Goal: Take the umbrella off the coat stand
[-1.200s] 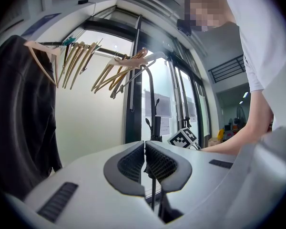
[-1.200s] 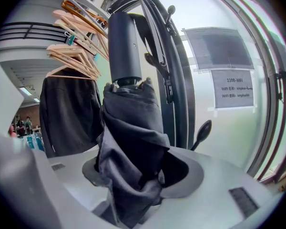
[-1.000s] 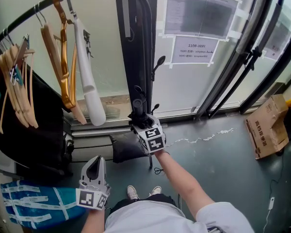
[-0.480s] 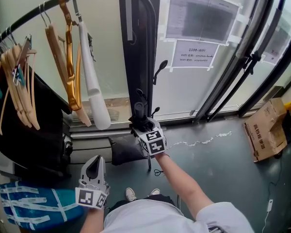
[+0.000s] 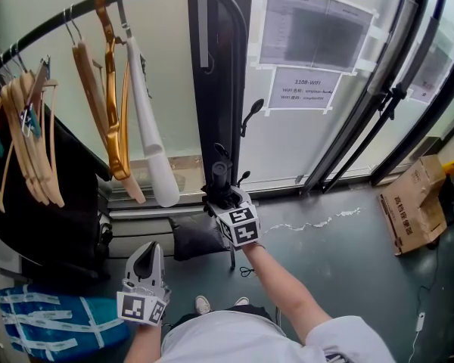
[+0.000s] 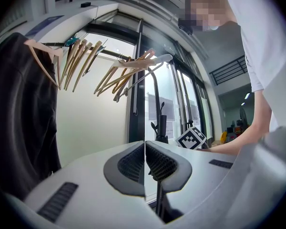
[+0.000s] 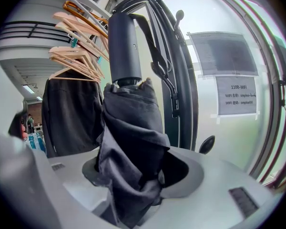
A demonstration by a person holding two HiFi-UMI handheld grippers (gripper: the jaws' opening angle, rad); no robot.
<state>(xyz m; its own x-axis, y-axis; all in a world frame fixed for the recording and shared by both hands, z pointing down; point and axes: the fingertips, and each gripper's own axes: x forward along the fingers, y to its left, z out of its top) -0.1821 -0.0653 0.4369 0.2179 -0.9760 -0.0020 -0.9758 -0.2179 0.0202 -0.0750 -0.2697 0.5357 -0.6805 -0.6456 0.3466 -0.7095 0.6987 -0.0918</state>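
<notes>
A folded black umbrella stands upright between the jaws of my right gripper, which is shut on its bunched cloth. Its smooth black handle points up. In the head view my right gripper holds the umbrella right beside the black coat stand, just below its knobbed hooks. The stand's post and a hook rise directly behind the umbrella. My left gripper hangs low at the left, shut and empty, its pads pressed together.
A curved black clothes rail carries several wooden hangers, a gold one and a white one, with a dark garment below. Glass doors with taped notices stand behind. A cardboard box lies at the right, a blue bag at bottom left.
The head view has shifted a little, so the hangers sit slightly further right. Both grippers and the umbrella keep their places.
</notes>
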